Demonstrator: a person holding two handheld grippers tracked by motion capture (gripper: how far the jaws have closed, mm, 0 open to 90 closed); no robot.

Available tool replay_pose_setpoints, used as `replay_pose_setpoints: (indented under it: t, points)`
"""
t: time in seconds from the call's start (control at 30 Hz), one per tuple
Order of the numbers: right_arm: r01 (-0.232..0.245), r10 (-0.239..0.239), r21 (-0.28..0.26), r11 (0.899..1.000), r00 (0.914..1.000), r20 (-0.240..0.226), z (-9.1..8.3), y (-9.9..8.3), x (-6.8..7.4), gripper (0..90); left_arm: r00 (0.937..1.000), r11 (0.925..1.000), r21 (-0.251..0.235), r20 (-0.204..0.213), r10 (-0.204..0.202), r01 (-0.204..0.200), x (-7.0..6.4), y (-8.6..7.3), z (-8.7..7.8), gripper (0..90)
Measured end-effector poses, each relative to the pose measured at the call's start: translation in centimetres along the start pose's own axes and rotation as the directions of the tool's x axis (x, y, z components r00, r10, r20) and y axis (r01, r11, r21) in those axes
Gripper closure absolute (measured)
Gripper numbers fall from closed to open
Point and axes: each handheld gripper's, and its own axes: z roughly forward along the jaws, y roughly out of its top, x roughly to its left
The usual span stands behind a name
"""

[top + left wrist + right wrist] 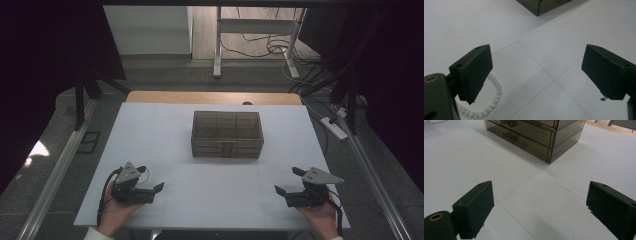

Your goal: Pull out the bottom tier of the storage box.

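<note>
The person's left gripper (pixel 152 179) rested on the table (pixel 165 130) near the front left of the smoky drawer box (pixel 227 134), jaws spread wide, nothing between them. A white bead bracelet (pixel 489 103) lay just beside its left jaw, half hidden under it. The right gripper (pixel 288 181) sat near the box's front right, equally wide and empty. To my eye, picking up the bracelet was the job: better to tip the jaws down over one side of the loop and pinch the strand itself, slowly, since beads roll. I could read no writing or label anywhere.
</note>
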Motion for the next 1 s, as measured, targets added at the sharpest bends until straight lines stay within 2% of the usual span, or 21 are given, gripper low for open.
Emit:
replay_pose_setpoints:
  t: [0.17, 0.43, 0.57, 1.0]
  points:
    - [-0.011, 0.011, 0.004, 1.000, 0.9999, -0.003, 0.2, -0.2, -0.1, 7.5, 1.0000, 1.0000, -0.006, 0.001, 0.001, -0.001, 0.0, 0.1, 0.1, 10.4]
    - [-0.027, 0.027, -0.007, 1.000, 0.9995, 0.018, 0.1, -0.2, -0.2, 7.5, 1.0000, 0.9998, -0.018, 0.005, 0.004, -0.004, -0.1, 0.0, -0.1, 10.9]
    - [-0.028, 0.028, -0.005, 1.000, 0.9993, 0.024, 0.4, -0.2, -0.2, 7.6, 0.9999, 0.9998, -0.020, 0.008, -0.008, 0.008, 0.1, 0.0, 0.0, 11.0]
    - [-0.016, 0.016, -0.002, 1.000, 0.9996, 0.025, 1.0, -0.2, 0.4, 7.6, 0.9999, 0.9997, -0.021, 0.007, -0.011, 0.011, 0.3, 0.0, 0.1, 11.5]
